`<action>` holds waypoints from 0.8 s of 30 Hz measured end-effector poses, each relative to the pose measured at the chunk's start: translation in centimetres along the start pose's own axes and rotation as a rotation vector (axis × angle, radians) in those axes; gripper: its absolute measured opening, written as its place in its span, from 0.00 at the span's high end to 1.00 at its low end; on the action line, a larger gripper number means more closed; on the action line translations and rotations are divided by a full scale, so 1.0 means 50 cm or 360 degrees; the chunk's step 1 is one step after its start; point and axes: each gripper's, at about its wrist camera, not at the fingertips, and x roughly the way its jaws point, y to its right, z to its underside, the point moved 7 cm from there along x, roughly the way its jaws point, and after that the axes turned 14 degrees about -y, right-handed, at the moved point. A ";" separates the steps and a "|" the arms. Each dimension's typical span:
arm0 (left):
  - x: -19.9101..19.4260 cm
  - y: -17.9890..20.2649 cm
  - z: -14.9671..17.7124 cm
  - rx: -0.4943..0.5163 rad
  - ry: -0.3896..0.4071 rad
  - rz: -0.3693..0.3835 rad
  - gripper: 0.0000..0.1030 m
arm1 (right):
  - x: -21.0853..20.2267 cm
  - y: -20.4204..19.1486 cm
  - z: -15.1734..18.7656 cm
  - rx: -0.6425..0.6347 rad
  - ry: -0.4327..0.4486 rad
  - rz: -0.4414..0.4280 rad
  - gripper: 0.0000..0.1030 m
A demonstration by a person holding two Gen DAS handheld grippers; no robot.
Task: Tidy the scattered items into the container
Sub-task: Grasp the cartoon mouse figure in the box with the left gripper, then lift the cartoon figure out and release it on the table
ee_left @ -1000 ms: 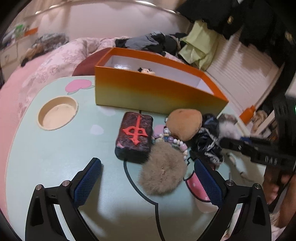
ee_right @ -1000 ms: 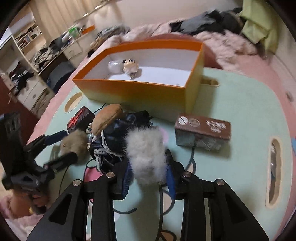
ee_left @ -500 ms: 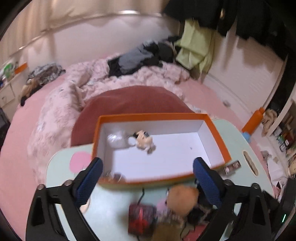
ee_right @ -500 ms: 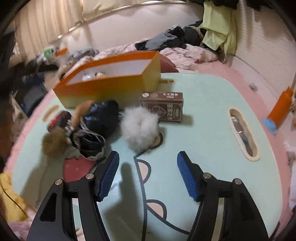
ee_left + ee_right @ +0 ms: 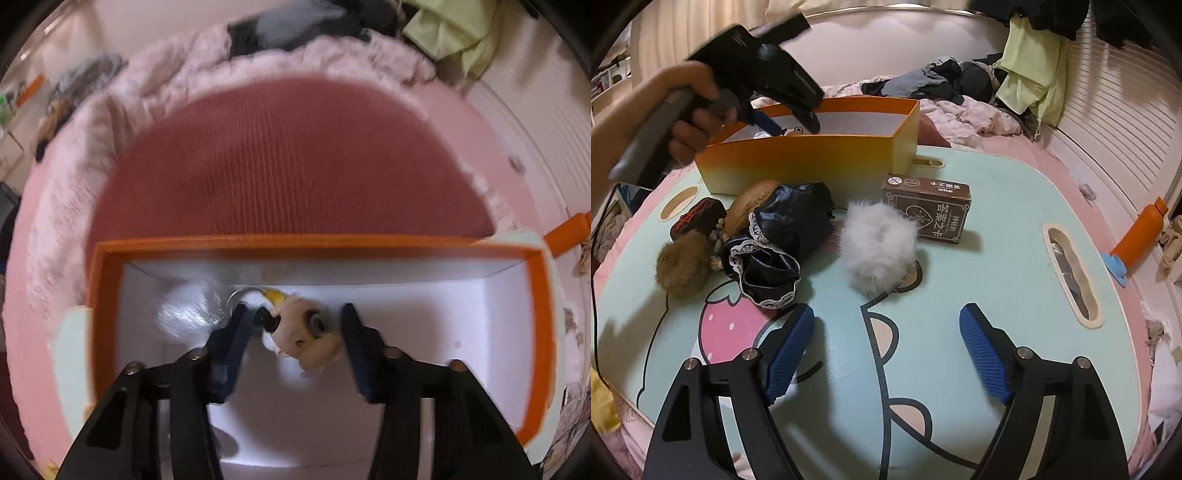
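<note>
The orange box (image 5: 280, 242) with a white inside holds a small beige plush keychain (image 5: 306, 334) and a clear crinkled item (image 5: 188, 314). My left gripper (image 5: 291, 332) is open inside the box, its fingers either side of the keychain. It also shows over the box in the right wrist view (image 5: 790, 122). My right gripper (image 5: 886, 350) is open and empty above the mint table (image 5: 979, 266). On the table lie a white fluffy pompom (image 5: 877, 247), a black lace-trimmed cloth (image 5: 783, 236), a brown card box (image 5: 927, 208), a brown pompom (image 5: 683, 264), a tan round plush (image 5: 750, 205) and a dark red-marked block (image 5: 698, 216).
A dark red cushion (image 5: 288, 162) and pink bedding (image 5: 92, 155) lie beyond the box. The table has an oval slot (image 5: 1071, 273) at right and a round recess (image 5: 679, 203) at left. An orange bottle (image 5: 1141, 236) stands off the table's right edge.
My left gripper rose from the table, moved over the box and dropped inside around the keychain. My right gripper let go of the white pompom, opened and pulled back.
</note>
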 end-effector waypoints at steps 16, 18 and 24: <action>-0.279 -0.045 0.194 0.0166 0.0486 0.0363 0.66 | 0.001 -0.001 -0.001 -0.0003 -0.0003 -0.0001 0.20; -0.259 -0.045 0.246 0.0188 0.0458 0.0366 0.66 | 0.002 -0.002 -0.001 0.0000 -0.0005 0.0001 0.19; -0.148 0.010 0.380 0.0296 0.0272 0.0452 0.66 | 0.004 -0.002 0.000 0.0005 -0.0002 0.0005 0.19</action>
